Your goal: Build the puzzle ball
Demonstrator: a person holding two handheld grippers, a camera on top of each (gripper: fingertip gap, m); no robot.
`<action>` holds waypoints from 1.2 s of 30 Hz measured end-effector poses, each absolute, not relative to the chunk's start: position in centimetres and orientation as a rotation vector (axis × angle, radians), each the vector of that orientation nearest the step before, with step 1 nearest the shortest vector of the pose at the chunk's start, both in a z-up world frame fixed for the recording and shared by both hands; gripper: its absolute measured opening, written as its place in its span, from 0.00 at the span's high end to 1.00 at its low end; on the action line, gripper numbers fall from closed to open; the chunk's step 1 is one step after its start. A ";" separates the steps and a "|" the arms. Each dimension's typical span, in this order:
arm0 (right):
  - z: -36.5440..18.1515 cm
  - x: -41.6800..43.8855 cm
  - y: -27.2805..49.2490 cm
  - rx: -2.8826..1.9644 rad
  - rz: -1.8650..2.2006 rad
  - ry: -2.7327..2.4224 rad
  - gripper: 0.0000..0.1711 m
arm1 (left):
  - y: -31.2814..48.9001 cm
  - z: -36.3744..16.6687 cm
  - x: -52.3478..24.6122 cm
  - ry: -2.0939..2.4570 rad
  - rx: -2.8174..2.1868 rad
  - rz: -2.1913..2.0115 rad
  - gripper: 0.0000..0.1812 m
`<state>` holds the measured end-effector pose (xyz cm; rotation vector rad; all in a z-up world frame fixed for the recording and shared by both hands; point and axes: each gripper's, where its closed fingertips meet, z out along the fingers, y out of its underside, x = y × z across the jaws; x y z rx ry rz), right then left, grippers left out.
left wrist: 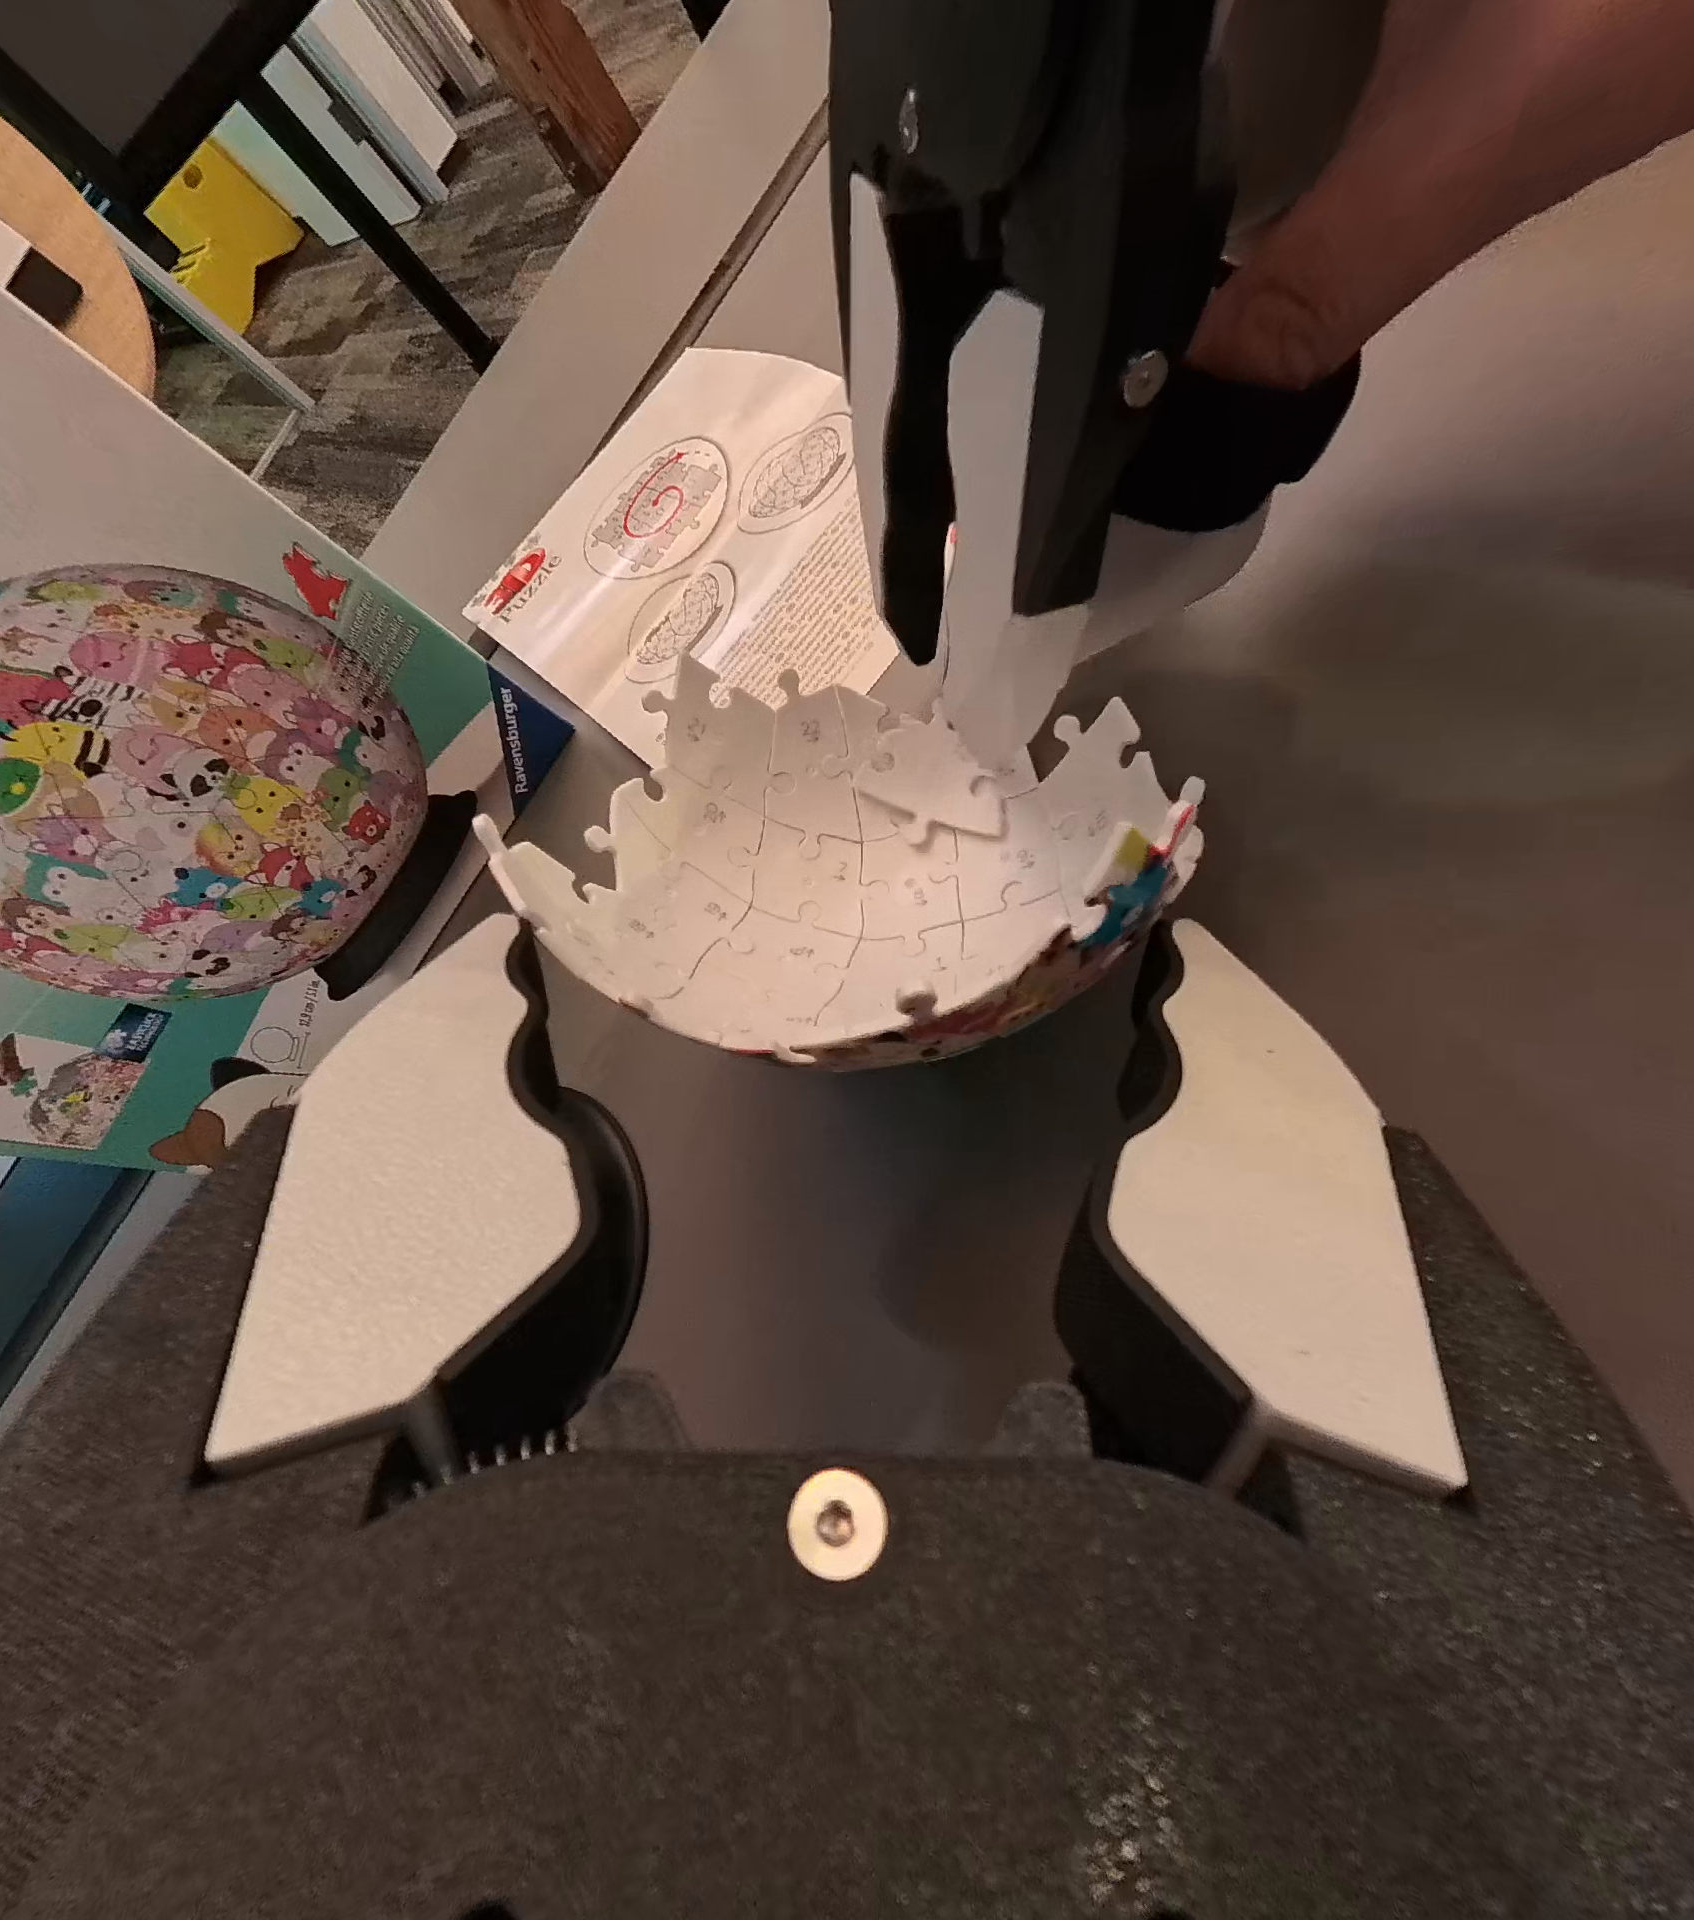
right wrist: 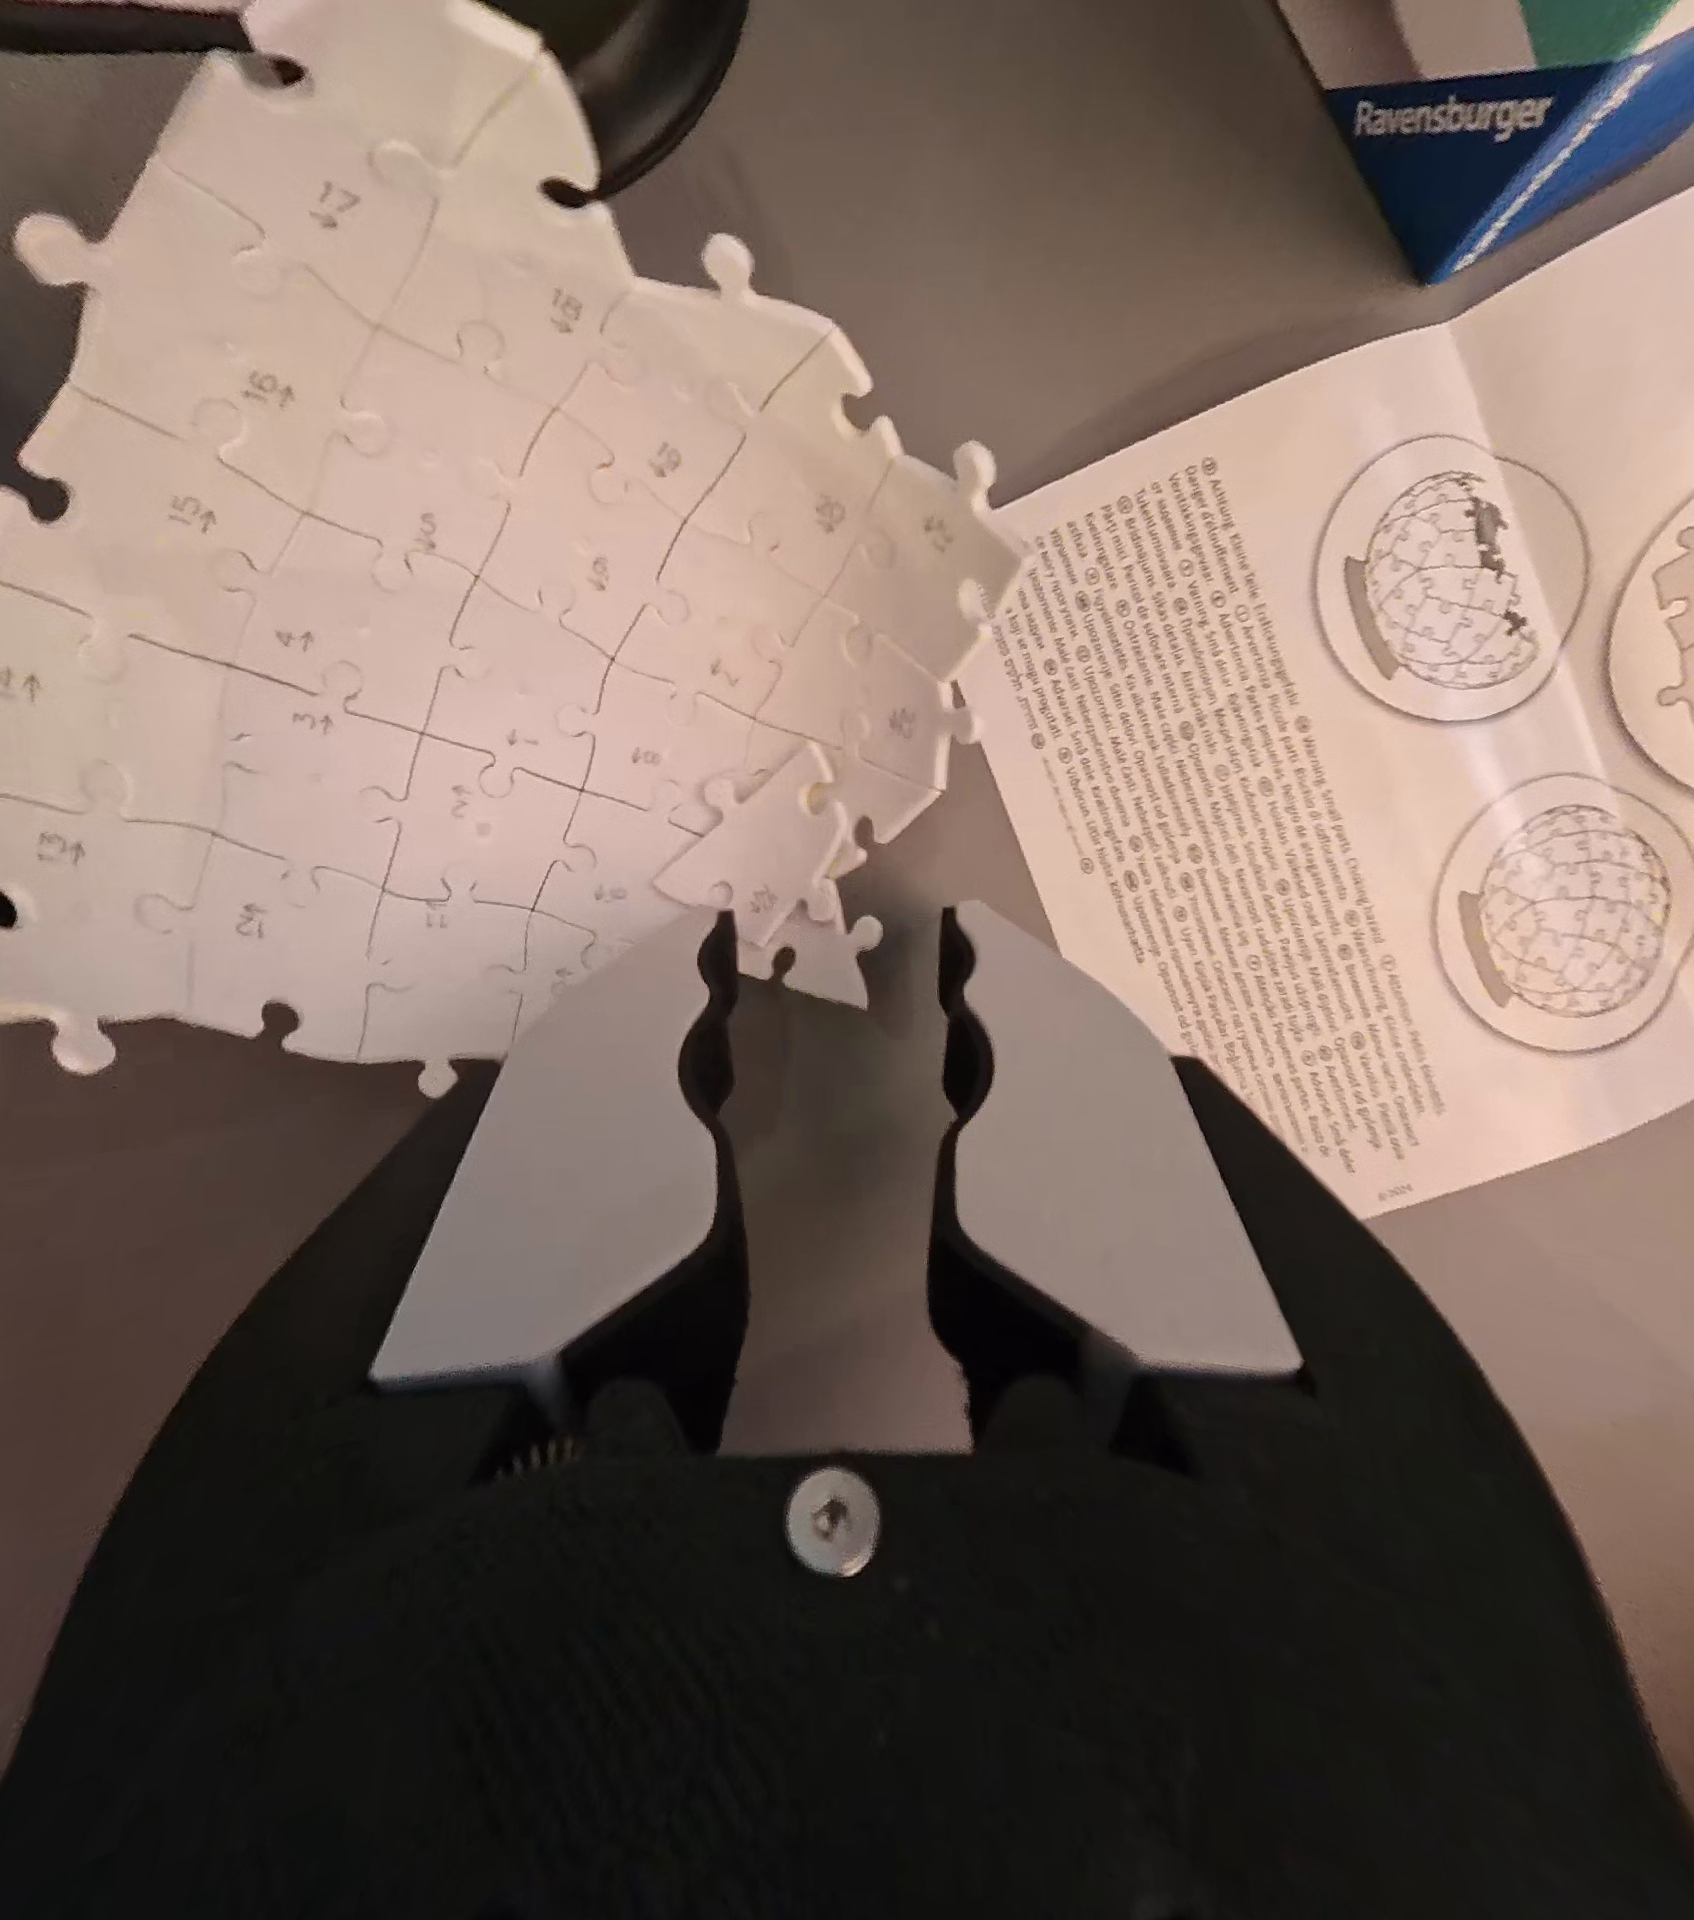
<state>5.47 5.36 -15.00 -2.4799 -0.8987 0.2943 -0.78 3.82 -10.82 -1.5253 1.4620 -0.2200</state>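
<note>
My right gripper (right wrist: 838,925) points down at a grey tabletop (right wrist: 926,260), its jaws a narrow gap apart. Just past the tips, a loose white puzzle piece (right wrist: 770,862) lies tilted on the near rim of the half-built puzzle ball (right wrist: 386,623), a white curved shell. An unfolded instruction sheet (right wrist: 1394,779) lies to the right, a blue box (right wrist: 1508,135) beyond it

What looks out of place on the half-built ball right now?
One loose piece lies askew over the rim of the puzzle bowl, overlapping its neighbours instead of sitting flush. The right gripper is at it with jaws slightly apart; the left gripper is open. Nothing looks damaged.
</note>
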 end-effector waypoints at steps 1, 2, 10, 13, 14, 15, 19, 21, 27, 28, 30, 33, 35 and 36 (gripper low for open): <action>-15.0 5.4 5.3 -2.473 0.300 -0.915 0.78 | 3.8 -10.8 -0.8 1.462 -1.525 -0.220 0.41; -15.0 5.3 5.3 -2.468 0.311 -0.917 0.78 | 3.8 -10.8 -0.8 1.462 -1.526 -0.220 0.41; -13.7 4.3 5.5 -2.400 0.589 -0.779 0.77 | 3.9 -10.9 -0.8 1.457 -1.533 -0.234 0.41; -13.9 4.1 5.6 -2.419 0.606 -0.738 0.75 | 3.9 -10.9 -0.8 1.452 -1.538 -0.244 0.41; -14.0 4.0 5.7 -2.425 0.602 -0.731 0.75 | 3.9 -10.9 -0.8 1.452 -1.538 -0.244 0.41; -14.1 3.9 5.8 -2.433 0.584 -0.727 0.74 | 3.9 -10.9 -0.8 1.452 -1.537 -0.242 0.41; -15.0 3.9 6.1 -2.489 0.507 -0.717 0.69 | 3.9 -10.7 -0.7 1.454 -1.529 -0.227 0.41; -15.2 3.6 6.0 -2.506 0.512 -0.705 0.67 | 3.9 -10.5 -0.5 1.458 -1.517 -0.221 0.42; -15.4 3.7 6.0 -2.523 0.439 -0.741 0.67 | 3.8 -10.4 -0.3 1.467 -1.502 -0.204 0.42; -15.4 3.8 6.0 -2.528 0.427 -0.749 0.67 | 3.8 -10.5 -0.3 1.469 -1.503 -0.202 0.42; -15.4 3.7 5.9 -2.529 0.436 -0.753 0.67 | 3.9 -10.7 -0.5 1.469 -1.505 -0.192 0.41; -15.2 3.3 5.7 -2.522 0.522 -0.740 0.67 | 3.8 -11.1 -1.1 1.473 -1.510 -0.181 0.40; -14.9 3.1 5.5 -2.506 0.582 -0.727 0.67 | 3.9 -11.7 -1.8 1.475 -1.544 -0.175 0.39; -14.7 2.9 5.5 -2.495 0.611 -0.721 0.67 | 3.9 -12.1 -2.2 1.472 -1.564 -0.169 0.37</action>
